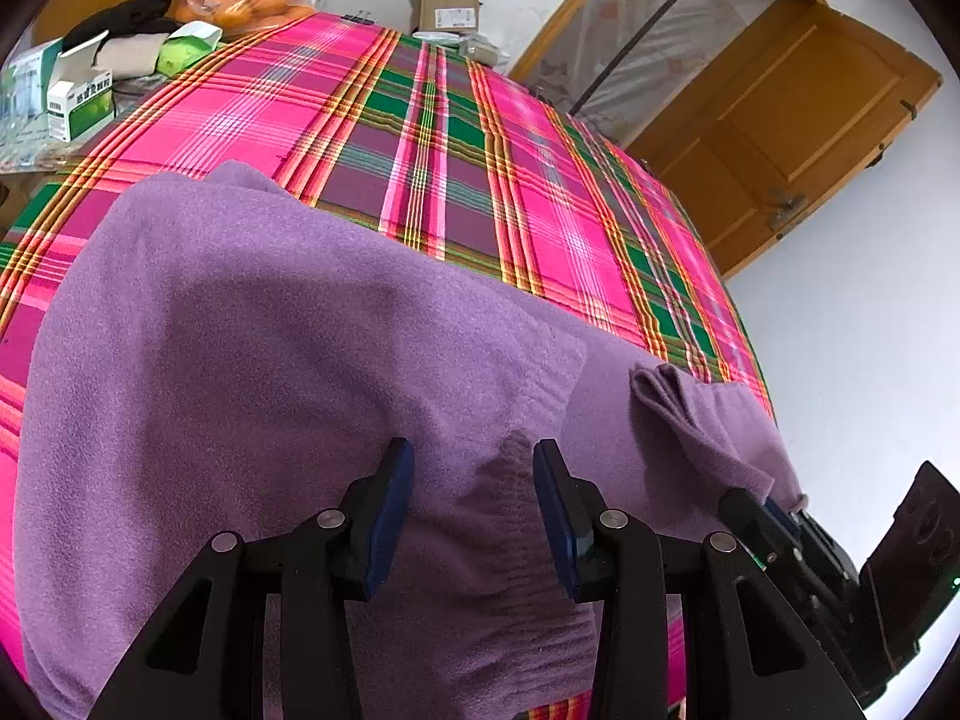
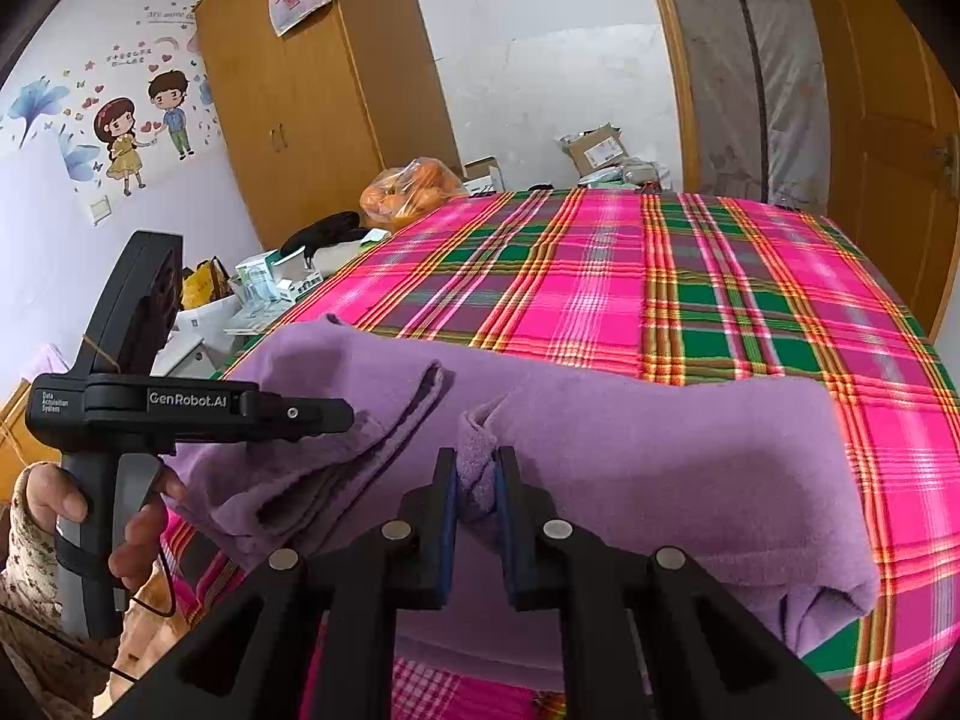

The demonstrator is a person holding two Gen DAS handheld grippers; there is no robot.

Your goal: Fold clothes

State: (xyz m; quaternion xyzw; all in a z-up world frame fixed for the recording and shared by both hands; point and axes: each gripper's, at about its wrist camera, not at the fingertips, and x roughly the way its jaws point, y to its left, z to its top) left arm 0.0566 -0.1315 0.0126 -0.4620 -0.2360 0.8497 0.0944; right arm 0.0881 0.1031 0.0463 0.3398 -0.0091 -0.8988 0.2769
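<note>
while the purple sweater (image 1: 252, 360) is spread across the near part of the plaid cloth (image 1: 420, 138), its ribbed edge is seen between the parted fingers of the left claw (image 1: 474, 516), which is closed on nothing. a bunched fold of the same sweater is pinched in the right claw (image 2: 476, 516). the left tool is gripped by a hand (image 2: 129, 531).

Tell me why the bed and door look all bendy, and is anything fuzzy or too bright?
Left wrist view: the fisheye lens bows the plaid bedspread and tilts the door; the white wall at right is washed out. Right wrist view: dark corners ring the picture, the purple sweater looks sharp, and the far bag of oranges is soft.
</note>
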